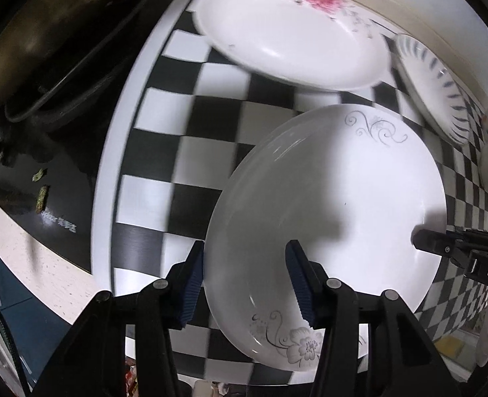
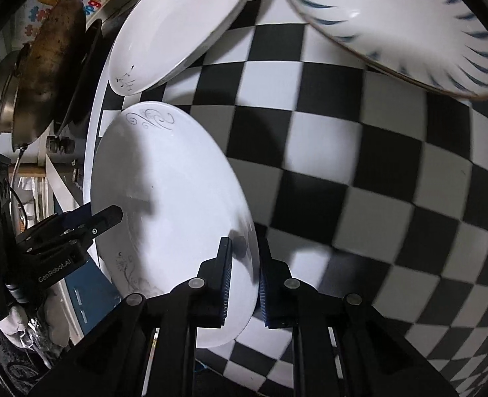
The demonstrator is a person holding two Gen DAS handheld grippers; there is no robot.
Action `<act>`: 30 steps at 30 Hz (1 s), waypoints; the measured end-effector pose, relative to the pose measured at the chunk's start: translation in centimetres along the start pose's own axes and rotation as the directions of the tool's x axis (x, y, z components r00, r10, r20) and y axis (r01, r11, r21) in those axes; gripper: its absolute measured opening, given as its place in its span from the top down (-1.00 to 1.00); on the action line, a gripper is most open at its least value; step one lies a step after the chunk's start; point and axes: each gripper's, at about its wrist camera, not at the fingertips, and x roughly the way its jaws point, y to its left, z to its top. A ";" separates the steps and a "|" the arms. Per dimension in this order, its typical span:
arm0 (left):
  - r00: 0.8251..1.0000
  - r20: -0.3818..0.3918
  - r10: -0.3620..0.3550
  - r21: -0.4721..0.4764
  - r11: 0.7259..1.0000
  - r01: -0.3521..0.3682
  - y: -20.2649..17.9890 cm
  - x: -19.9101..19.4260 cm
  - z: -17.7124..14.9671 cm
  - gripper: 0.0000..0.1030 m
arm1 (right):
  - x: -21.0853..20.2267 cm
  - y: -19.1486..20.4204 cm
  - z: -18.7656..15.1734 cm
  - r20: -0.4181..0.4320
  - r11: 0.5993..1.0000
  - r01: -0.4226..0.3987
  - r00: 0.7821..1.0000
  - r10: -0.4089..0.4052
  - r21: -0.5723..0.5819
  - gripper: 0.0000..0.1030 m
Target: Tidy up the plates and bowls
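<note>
**Q:** What fills the figure, largest first?

**A:** A checkered cloth [image 2: 359, 172] spans both views. On it, at centre, lies the grey plate [image 1: 336, 205]. The pink plate [image 1: 287, 29] sits at the upper middle of the left view, and the blue bowl [image 2: 406, 23] at the upper right of the right view. A wok [image 2: 49, 66] stands at the left edge, off the cloth.

**Q:** Where is the grey plate relative to the jaws?

**A:** It lies between both grippers, which approach from opposite rims. In the right view, its rim runs straight up the frame between the pads.

**Q:** And the jaws?

**A:** The right gripper [image 2: 245, 278] is nearly closed and appears to pinch the rim, one pad inside and one outside. The left gripper [image 1: 244, 284] straddles the near rim, partly open, one pad over the well and one outside; contact cannot be confirmed. A lift likely depends on both grips holding.
</note>
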 end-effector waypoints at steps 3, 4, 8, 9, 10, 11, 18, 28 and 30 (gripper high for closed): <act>1.000 0.002 -0.005 0.037 0.999 0.005 -1.6 -1.2 -0.5 0.10 | -1.7 -1.7 -1.0 0.017 1.000 -0.004 1.000 0.003 0.026 0.68; 1.000 0.001 -0.009 0.053 0.999 0.009 -2.4 -1.6 -0.7 0.10 | -2.2 -2.2 -1.3 0.023 0.999 -0.004 1.000 0.003 0.035 0.68; 1.000 -0.001 -0.025 0.106 0.994 0.025 -5.2 -3.1 -1.3 0.10 | -5.0 -4.9 -2.7 0.057 0.997 -0.004 0.998 0.000 0.078 0.68; 1.000 -0.002 -0.031 0.123 0.992 0.031 -5.9 -3.5 -1.5 0.10 | -5.7 -5.7 -3.3 0.065 0.996 -0.005 0.998 -0.001 0.090 0.68; 0.999 -0.003 -0.033 0.136 0.990 0.033 -6.7 -3.9 -1.9 0.10 | -6.3 -6.5 -3.6 0.074 0.995 -0.006 0.997 -0.002 0.101 0.68; 0.999 -0.003 -0.036 0.150 0.988 0.036 -7.3 -4.2 -2.2 0.10 | -7.1 -7.5 -4.0 0.082 0.994 -0.008 0.997 -0.001 0.112 0.68; 0.998 -0.015 -0.058 0.243 0.968 0.060 -11.2 -6.3 -3.8 0.10 | -10.2 -12.7 -6.8 0.126 0.980 -0.014 0.992 -0.012 0.200 0.68; 0.996 -0.062 -0.060 0.336 0.939 0.078 -16.8 -6.1 -5.3 0.09 | -11.3 -18.4 -10.8 0.137 0.952 -0.015 0.990 -0.029 0.307 0.68; 0.996 -0.074 -0.059 0.341 0.937 0.081 -17.1 -6.2 -5.9 0.10 | -11.3 -19.3 -11.4 0.134 0.946 -0.017 0.991 -0.028 0.323 0.68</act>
